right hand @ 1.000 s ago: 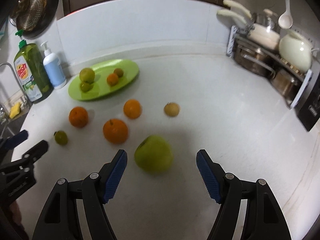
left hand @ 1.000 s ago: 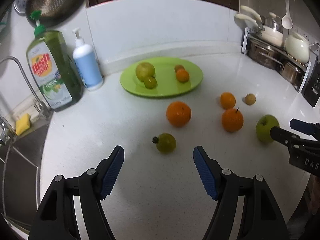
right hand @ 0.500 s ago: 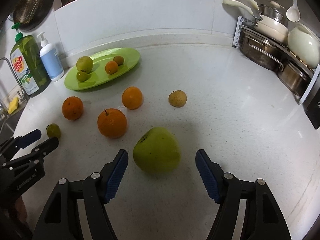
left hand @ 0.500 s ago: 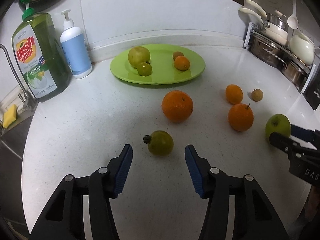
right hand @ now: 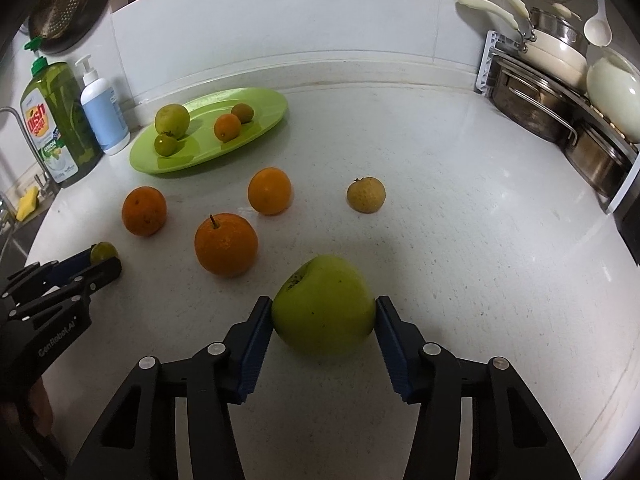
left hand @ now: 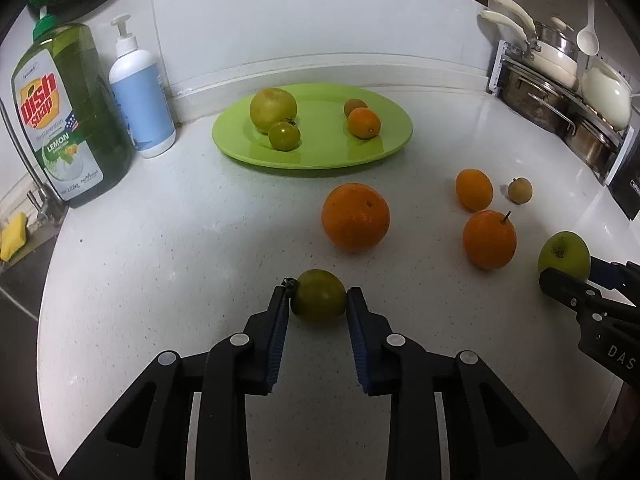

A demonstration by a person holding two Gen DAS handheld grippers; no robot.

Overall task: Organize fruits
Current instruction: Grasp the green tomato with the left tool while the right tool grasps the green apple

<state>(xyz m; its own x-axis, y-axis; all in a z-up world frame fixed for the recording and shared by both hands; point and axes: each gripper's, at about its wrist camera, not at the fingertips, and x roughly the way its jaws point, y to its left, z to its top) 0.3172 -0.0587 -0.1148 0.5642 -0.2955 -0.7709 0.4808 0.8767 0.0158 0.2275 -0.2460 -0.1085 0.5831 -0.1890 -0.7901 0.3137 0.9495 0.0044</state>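
My left gripper [left hand: 318, 300]: pads touching both flanks of small green tomato [left hand: 319, 295], fruit on counter [left hand: 160, 260], well short of green plate [left hand: 396, 128]. My right gripper [right hand: 323, 316]: pads pressed on green apple [right hand: 324, 304], also on counter. I judge both clamped at widest girth to prevent rolling before carrying to plate. Three oranges, longan loose between.

Plate [left hand: 392, 142] at the rear of the countertop [left hand: 160, 280], bearing four fruits. Dish soap bottle [left hand: 60, 120] and pump bottle [left hand: 138, 92] stand to its left. Before the plate lie three oranges [left hand: 355, 216] and, farthest right, a longan [left hand: 520, 191]. Nearest the cameras: small tomato [left hand: 318, 297] at left, apple [right hand: 324, 304] at right. Pot rack [right hand: 560, 92] occupies the right rear corner.
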